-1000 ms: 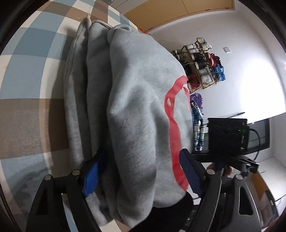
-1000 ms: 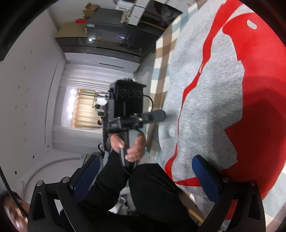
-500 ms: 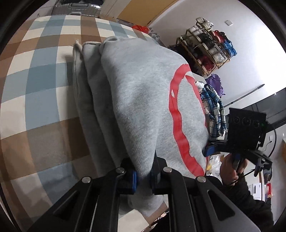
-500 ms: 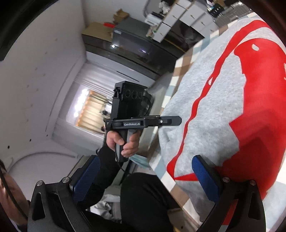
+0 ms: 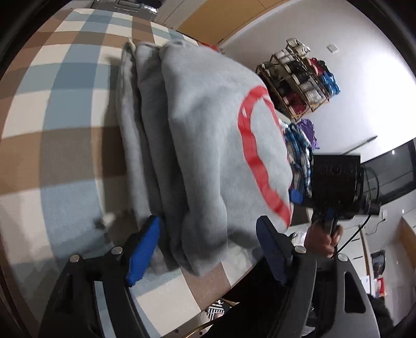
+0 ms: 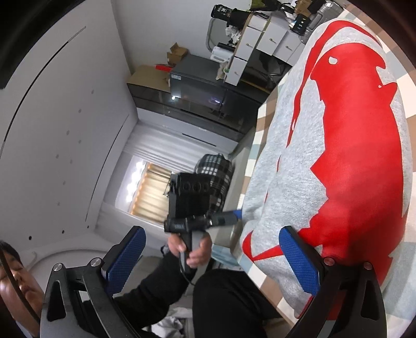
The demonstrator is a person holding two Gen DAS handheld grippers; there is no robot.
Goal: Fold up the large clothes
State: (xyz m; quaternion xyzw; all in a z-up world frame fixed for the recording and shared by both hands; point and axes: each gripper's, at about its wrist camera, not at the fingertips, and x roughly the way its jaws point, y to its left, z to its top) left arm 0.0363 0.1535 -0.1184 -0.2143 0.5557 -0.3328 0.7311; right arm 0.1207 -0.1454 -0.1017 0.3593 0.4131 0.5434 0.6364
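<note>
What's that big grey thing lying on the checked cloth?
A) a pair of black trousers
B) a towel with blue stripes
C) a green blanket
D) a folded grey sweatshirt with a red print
D: the sweatshirt is grey, lies in stacked folds on the checked cloth, and bears a large red print.

White walls (image 5: 345, 85) closed the room. A wooden shoe rack (image 5: 299, 80) stood against one of them, with a dark screen (image 5: 390, 171) beside it and wood-panelled doors (image 5: 221, 18) farther along. The table's checked cloth (image 5: 52, 109) of blue, brown and cream ran to its edge. Across the room, white curtains (image 6: 166, 153) framed a lit window with amber drapes (image 6: 148, 192). A dark glossy cabinet (image 6: 192, 104) carried cardboard boxes (image 6: 150, 75), and white drawer units (image 6: 262, 39) stood near it.
</note>
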